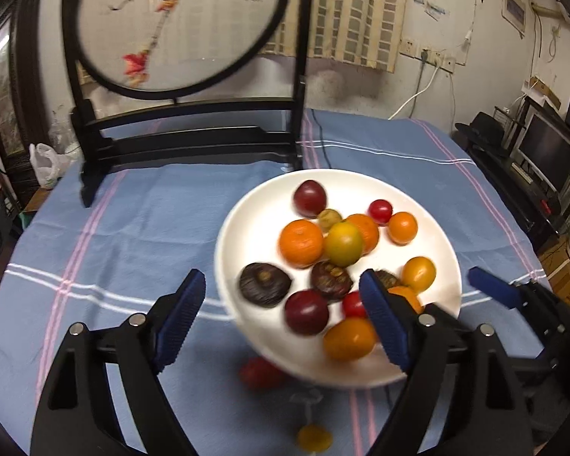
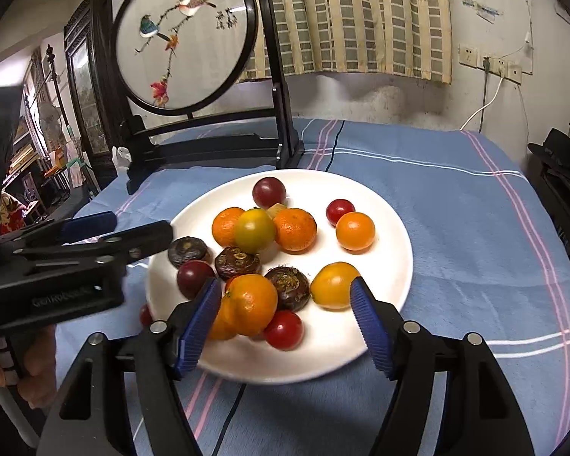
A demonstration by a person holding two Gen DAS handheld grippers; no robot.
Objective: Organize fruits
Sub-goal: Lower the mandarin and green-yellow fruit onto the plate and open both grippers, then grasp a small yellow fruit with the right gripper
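Both claws wide open over a plate of mixed fruit, two strays off the plate on the left side.

A blue striped tablecloth (image 2: 456, 228) covered the round table, with a framed bird embroidery screen (image 2: 186, 38) standing at its far edge. The white plate (image 2: 383, 205) sat mid-table, heaped with mandarins, plum-red and yellow tomatoes and dark water chestnuts. The right gripper (image 2: 285, 326) hung at the near rim, jaws spread wide and holding nothing, a mandarin (image 2: 250, 304) just ahead between the pads, nearer the left one. The left gripper (image 1: 281, 319) was likewise wide and empty at the plate's left edge. A red cherry tomato (image 1: 260, 372) lay on the cloth, just beside and partly under the rim, and a yellow one (image 1: 313, 437) nearer still; both lay below and behind the left fingertips, so that hand seemed the closer.
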